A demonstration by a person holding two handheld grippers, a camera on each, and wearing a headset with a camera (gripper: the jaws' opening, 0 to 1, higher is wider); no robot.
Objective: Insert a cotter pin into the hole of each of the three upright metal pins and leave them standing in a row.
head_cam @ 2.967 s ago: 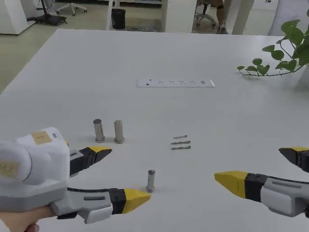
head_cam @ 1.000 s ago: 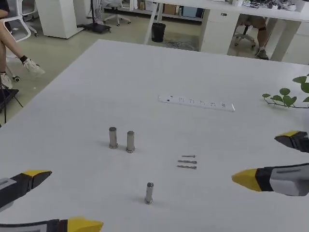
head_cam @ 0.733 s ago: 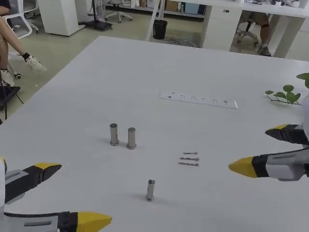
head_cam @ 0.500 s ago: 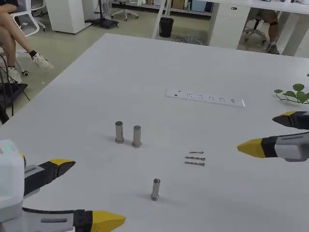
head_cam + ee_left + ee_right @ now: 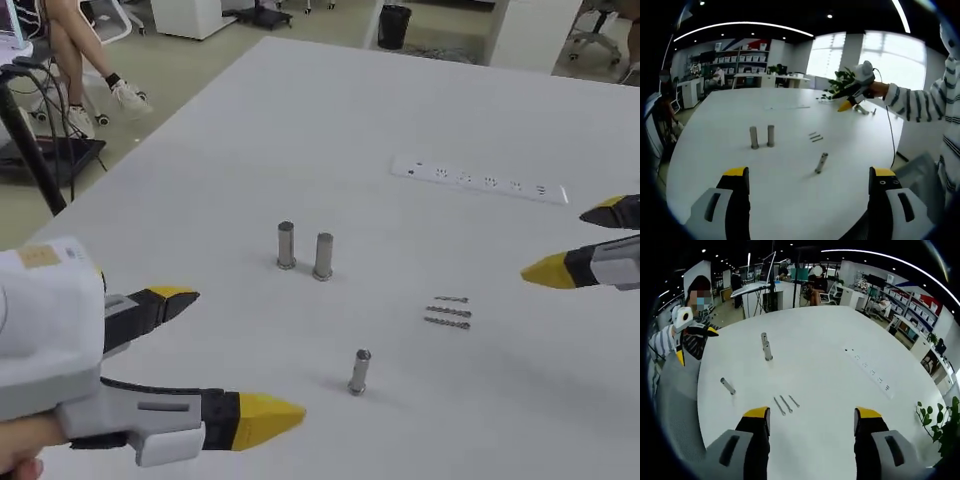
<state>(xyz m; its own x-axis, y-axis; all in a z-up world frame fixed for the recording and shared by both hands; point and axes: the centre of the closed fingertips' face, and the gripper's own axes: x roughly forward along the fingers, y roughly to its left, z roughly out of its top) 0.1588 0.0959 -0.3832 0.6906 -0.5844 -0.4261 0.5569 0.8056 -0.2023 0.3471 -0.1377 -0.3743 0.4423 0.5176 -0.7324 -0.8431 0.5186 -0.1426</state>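
Nothing on the desk [image 5: 300, 120] has shifted in the last few seconds; only the head view has swung left. The three cotter pins [image 5: 447, 311] still lie side by side. The lone metal pin [image 5: 359, 371] stands nearer the person, apart from the pair of metal pins [image 5: 323, 256]. The left tongs [image 5: 248, 353] and right tongs [image 5: 555, 240] both gape wide and hold nothing. The task looks unstarted, with no cotter pin inserted yet.
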